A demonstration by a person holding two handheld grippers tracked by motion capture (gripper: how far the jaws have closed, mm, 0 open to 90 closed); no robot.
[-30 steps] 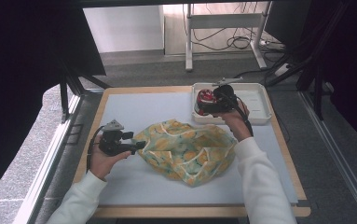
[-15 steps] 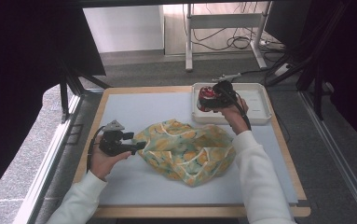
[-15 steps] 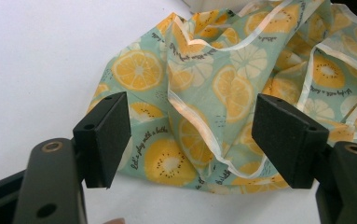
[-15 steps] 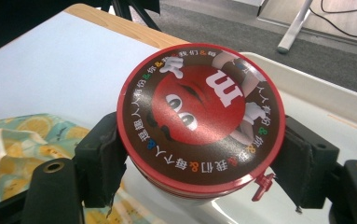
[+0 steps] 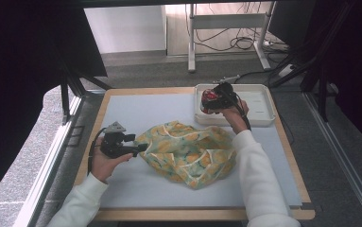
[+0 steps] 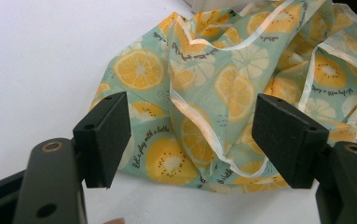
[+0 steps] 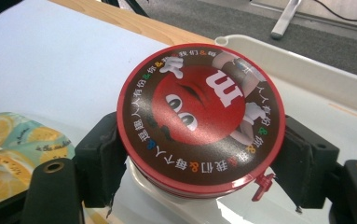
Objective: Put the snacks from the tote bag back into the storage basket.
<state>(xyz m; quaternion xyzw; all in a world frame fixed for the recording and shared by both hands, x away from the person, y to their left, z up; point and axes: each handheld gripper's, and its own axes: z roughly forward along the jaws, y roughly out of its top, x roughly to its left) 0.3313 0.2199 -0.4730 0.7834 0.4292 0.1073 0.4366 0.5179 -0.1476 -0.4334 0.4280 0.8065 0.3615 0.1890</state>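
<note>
On the white table [image 5: 136,189] lies one crumpled cloth bag [image 5: 190,151], mint green with lemon slices and the script "let's play with". Beyond it, at the far right, sits one white tray [image 5: 259,101]. One round red tin [image 7: 200,116] bearing a red candy face, a white "m" and a ring of Chinese characters is pinched between the right gripper's [image 7: 204,163] pads over the tray's near-left corner. Beside the bag's left edge, the left gripper [image 6: 192,140] stands spread, with bag fabric between the jaws.

White sleeves [image 5: 259,184]; black gripper [image 5: 117,144], grey plate, apparently black cable.
</note>
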